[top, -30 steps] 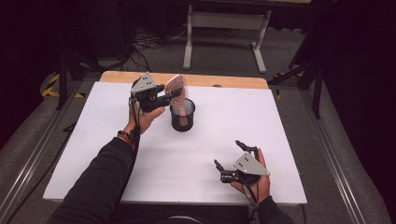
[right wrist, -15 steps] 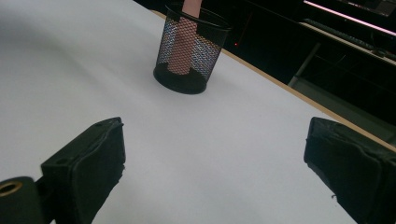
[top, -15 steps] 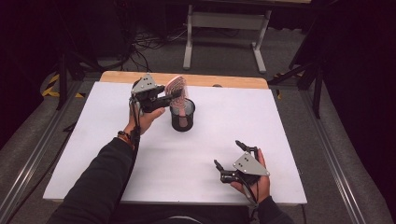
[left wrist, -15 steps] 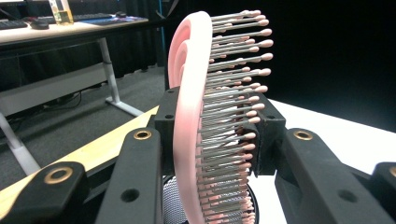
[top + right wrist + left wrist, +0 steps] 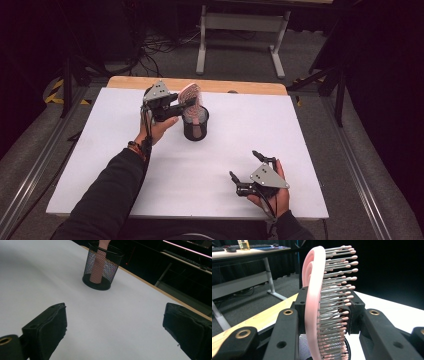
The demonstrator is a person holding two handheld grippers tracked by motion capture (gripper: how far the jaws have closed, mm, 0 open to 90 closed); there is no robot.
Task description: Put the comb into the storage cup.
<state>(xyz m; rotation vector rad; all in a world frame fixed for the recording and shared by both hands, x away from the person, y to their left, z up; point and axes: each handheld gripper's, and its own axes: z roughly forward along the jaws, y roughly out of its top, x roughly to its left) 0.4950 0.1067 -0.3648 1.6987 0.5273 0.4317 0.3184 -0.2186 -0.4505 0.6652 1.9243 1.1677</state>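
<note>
Left tongs (image 5: 181, 104) clamped on the pink hairbrush (image 5: 190, 95) at its head; in the left gripper view I see both pads pressed against the brush (image 5: 322, 307), one on the back of the head, one on the bristle side; top of the head is cut off by the frame edge there. Brush stands roughly upright with its handle down inside the black mesh cup (image 5: 195, 123); from the right gripper view I can make out the pink handle through the mesh (image 5: 98, 266), reaching the cup floor as far as I can tell; mesh blurs it. Cup (image 5: 101, 267) sits toward the far edge of the bench (image 5: 100, 165), a bit left of centre; its base is partly hidden by the jaws in the left gripper view. Right tongs (image 5: 247, 167) wide, holding nothing, near the bench's near-right corner, well apart from the cup; can't tell if they rest on the surface or hover just over it. Right hand (image 5: 272, 192) partly hidden under the grey plate; left hand (image 5: 159, 127) wraps the gripper body just left of the cup.
</note>
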